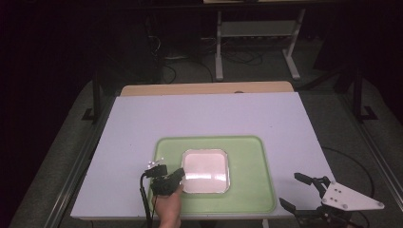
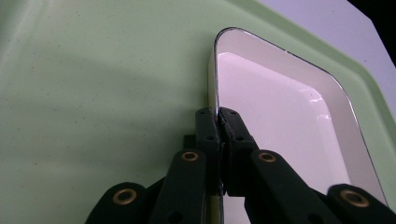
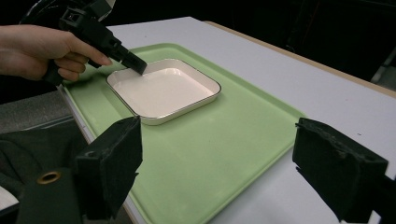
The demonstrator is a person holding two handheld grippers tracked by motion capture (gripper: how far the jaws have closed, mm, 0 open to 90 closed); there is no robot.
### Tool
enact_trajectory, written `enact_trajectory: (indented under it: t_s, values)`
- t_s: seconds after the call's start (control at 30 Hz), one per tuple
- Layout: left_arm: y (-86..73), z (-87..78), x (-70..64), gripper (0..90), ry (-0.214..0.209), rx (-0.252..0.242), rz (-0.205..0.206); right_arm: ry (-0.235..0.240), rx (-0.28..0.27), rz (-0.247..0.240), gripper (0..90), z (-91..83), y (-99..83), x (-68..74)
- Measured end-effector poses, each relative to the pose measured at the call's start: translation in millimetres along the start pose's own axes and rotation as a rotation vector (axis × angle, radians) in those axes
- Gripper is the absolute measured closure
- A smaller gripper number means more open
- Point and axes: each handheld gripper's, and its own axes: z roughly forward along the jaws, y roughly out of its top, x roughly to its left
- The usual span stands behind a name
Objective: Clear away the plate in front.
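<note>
My left gripper (image 1: 179, 174) was clamped tight on the near-left rim of the white square dish (image 1: 206, 170), which sat mid green tray (image 1: 256, 190) on the table (image 1: 209, 114). Right gripper (image 1: 297, 190) hung off the table's near-right corner, jaws wide apart, holding nothing.

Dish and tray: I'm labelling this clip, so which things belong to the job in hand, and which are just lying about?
In the job:
- dish, rim pinched by the left gripper
- tray under it

Lying about:
- right gripper, jaws open, off the tray
- shelf frame behind the table
</note>
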Motion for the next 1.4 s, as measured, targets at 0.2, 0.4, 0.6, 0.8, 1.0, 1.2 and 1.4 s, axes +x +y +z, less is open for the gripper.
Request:
enact_trajectory:
  t_s: [0.2, 0.4, 0.6, 0.8, 1.0, 1.2, 1.4]
  values:
    - [-0.9, -2.6, 1.1, 86.4, -0.011, -0.009, 0.010, -0.003, -0.001, 0.001, 14.9, -0.3, -0.1, -0.2]
    - [1.6, -11.6, 1.6, 83.1, -0.028, -0.033, 0.041, -0.001, 0.001, 0.000, 14.9, 0.1, 0.3, 0.8]
    - [0.9, -18.6, 3.0, 79.8, -0.041, -0.031, 0.090, -0.006, 0.002, 0.002, 14.8, -1.4, -0.6, 0.3]
    - [6.1, -26.5, 4.6, 76.6, -0.063, -0.061, 0.122, -0.013, 0.007, 0.015, 14.8, -1.1, -3.1, -1.5]
    - [9.7, -28.2, 4.8, 71.9, -0.116, -0.051, 0.172, -0.017, 0.013, 0.022, 14.8, 0.4, -4.0, -1.3]
    - [14.2, -31.5, 8.4, 68.7, -0.130, -0.075, 0.220, -0.022, 0.017, 0.029, 14.7, 1.7, -5.5, -2.5]
    - [27.7, -39.5, 15.6, 66.3, -0.147, -0.084, 0.265, -0.028, 0.026, 0.034, 14.6, 2.4, -6.1, -2.0]
